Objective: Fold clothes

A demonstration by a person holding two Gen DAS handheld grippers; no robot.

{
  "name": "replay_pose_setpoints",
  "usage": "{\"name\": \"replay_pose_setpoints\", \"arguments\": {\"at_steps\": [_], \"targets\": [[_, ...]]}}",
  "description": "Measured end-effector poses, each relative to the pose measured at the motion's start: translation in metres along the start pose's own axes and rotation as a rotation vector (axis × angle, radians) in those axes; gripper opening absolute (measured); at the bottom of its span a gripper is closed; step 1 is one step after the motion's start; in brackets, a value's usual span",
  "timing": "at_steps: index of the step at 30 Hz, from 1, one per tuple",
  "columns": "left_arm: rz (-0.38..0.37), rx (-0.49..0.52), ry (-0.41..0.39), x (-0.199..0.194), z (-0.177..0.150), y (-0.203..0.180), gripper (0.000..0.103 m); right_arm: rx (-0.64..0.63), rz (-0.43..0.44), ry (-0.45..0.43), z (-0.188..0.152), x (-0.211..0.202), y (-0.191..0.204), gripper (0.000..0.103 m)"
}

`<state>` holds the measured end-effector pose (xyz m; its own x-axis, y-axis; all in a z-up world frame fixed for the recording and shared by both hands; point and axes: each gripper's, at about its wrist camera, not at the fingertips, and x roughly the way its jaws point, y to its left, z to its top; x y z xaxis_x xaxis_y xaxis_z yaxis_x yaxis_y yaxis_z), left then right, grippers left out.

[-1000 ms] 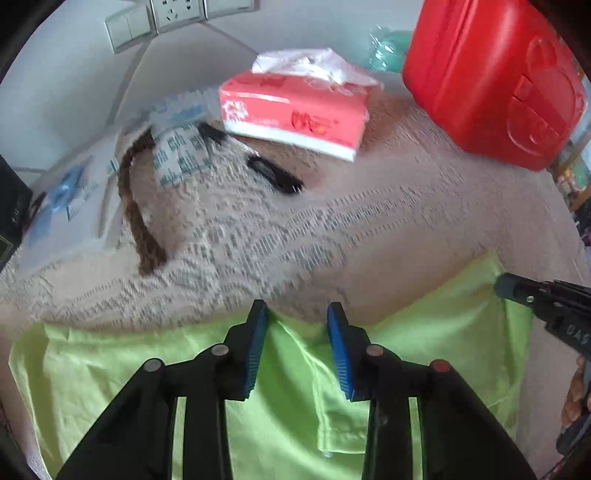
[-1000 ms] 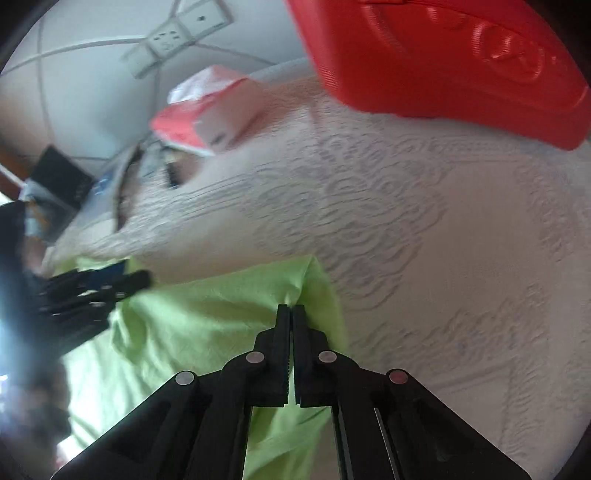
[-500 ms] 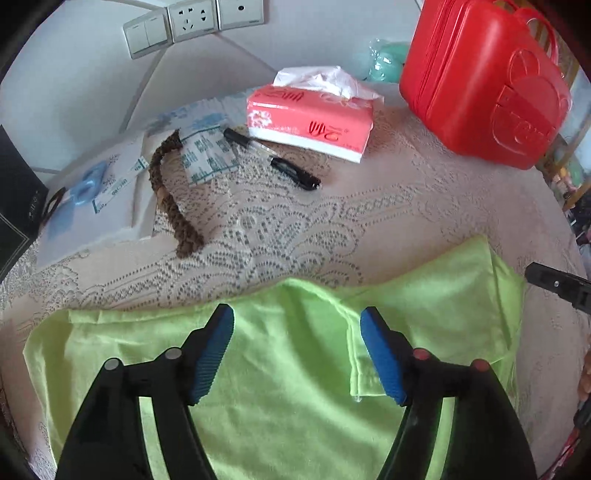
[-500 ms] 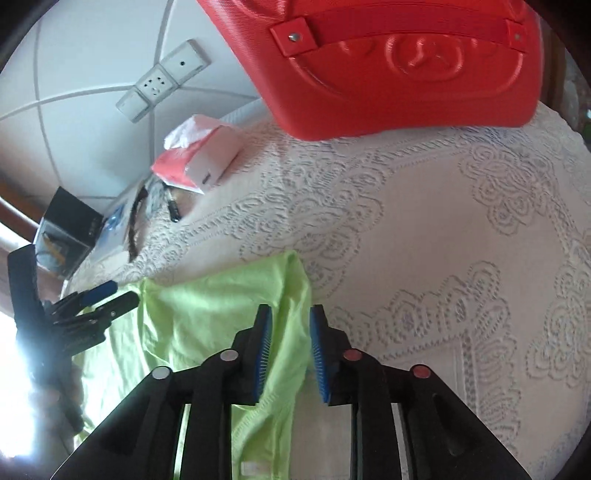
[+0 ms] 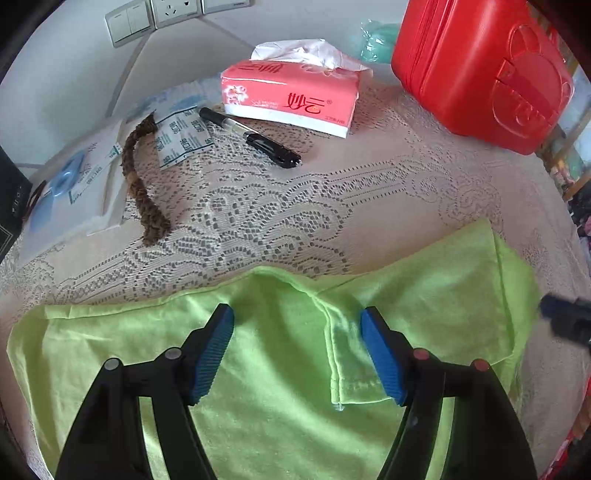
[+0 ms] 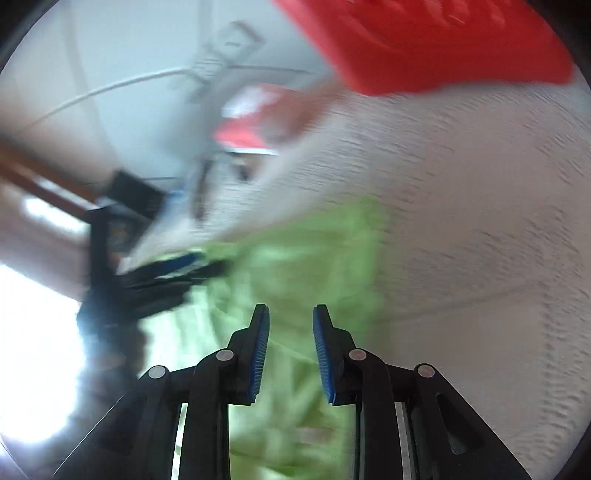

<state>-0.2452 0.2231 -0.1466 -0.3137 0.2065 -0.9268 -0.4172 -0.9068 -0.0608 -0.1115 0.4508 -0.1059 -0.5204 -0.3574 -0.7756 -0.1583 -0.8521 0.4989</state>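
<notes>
A lime-green garment [image 5: 280, 369] lies flat on the lace tablecloth [image 5: 277, 214], a sleeve folded inward near its middle. My left gripper [image 5: 297, 350] is wide open and empty just above the garment's upper middle. My right gripper [image 6: 291, 350] is open and empty over the garment's right edge [image 6: 303, 266]; its view is heavily blurred. The right gripper's tip shows at the right edge of the left wrist view [image 5: 565, 321]. The left gripper shows blurred in the right wrist view [image 6: 162, 273].
Behind the garment lie a red tissue pack [image 5: 291, 96], a black pen [image 5: 255, 138], a brown braided cord [image 5: 142, 184], paper packets [image 5: 81, 177] and a red plastic case [image 5: 484, 66]. A wall with sockets [image 5: 173, 11] stands behind. A black box [image 5: 9, 206] sits far left.
Both grippers let go of the garment and opened; the right went from shut to open. The left opened wider and pulled back. The right is swinging fast, blurring its view.
</notes>
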Motion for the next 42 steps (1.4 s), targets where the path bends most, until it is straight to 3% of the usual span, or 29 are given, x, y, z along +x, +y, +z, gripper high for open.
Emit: {"name": "replay_pose_setpoints", "arguments": {"at_steps": [3, 6, 11, 13, 14, 15, 18, 22, 24, 25, 26, 27, 30, 34, 38, 42], "targets": [[-0.025, -0.023, -0.007, -0.006, -0.003, 0.002, 0.07, -0.031, 0.05, -0.043, 0.0, -0.005, 0.014, 0.025], [-0.083, -0.013, -0.019, -0.015, -0.004, -0.009, 0.07, 0.005, -0.159, -0.009, 0.004, -0.002, -0.006, 0.025], [-0.086, 0.016, -0.015, -0.013, -0.005, -0.025, 0.07, -0.015, -0.154, 0.04, -0.005, 0.006, -0.008, 0.03], [-0.074, 0.024, -0.01, -0.011, -0.005, -0.029, 0.07, -0.058, -0.151, 0.074, -0.006, 0.016, -0.003, 0.027], [-0.069, 0.028, -0.008, -0.01, -0.005, -0.031, 0.07, -0.13, -0.257, 0.077, -0.008, 0.019, 0.002, 0.015], [-0.063, 0.032, -0.006, -0.008, -0.005, -0.033, 0.07, -0.208, -0.378, 0.077, -0.01, 0.022, 0.008, 0.019], [-0.023, 0.016, -0.012, -0.018, -0.015, -0.014, 0.07, -0.219, -0.495, 0.012, -0.011, 0.004, 0.01, 0.022], [0.065, -0.046, -0.007, -0.044, -0.054, 0.037, 0.071, -0.137, -0.195, 0.024, -0.027, -0.021, 0.012, 0.024], [0.109, -0.115, 0.012, -0.063, -0.087, 0.074, 0.073, -0.125, -0.14, 0.045, -0.048, -0.031, 0.016, 0.026], [0.137, -0.15, 0.026, -0.072, -0.106, 0.093, 0.076, -0.114, -0.119, 0.056, -0.059, -0.035, 0.017, 0.027], [0.168, -0.185, 0.042, -0.08, -0.126, 0.111, 0.089, -0.098, -0.095, 0.074, -0.073, -0.036, 0.016, 0.027], [0.2, -0.22, 0.057, -0.089, -0.145, 0.13, 0.103, -0.086, -0.087, 0.091, -0.084, -0.039, 0.013, 0.03], [0.284, -0.344, 0.092, -0.118, -0.204, 0.182, 0.103, -0.064, -0.105, 0.126, -0.117, -0.05, 0.003, 0.035], [0.33, -0.476, 0.106, -0.146, -0.273, 0.222, 0.103, -0.02, -0.084, 0.132, -0.147, -0.064, -0.003, 0.035], [0.335, -0.528, 0.114, -0.152, -0.315, 0.232, 0.103, -0.023, -0.053, 0.126, -0.168, -0.079, 0.006, 0.035], [0.303, -0.524, 0.11, -0.142, -0.336, 0.228, 0.103, -0.064, -0.097, 0.136, -0.189, -0.079, 0.02, 0.035]]}}
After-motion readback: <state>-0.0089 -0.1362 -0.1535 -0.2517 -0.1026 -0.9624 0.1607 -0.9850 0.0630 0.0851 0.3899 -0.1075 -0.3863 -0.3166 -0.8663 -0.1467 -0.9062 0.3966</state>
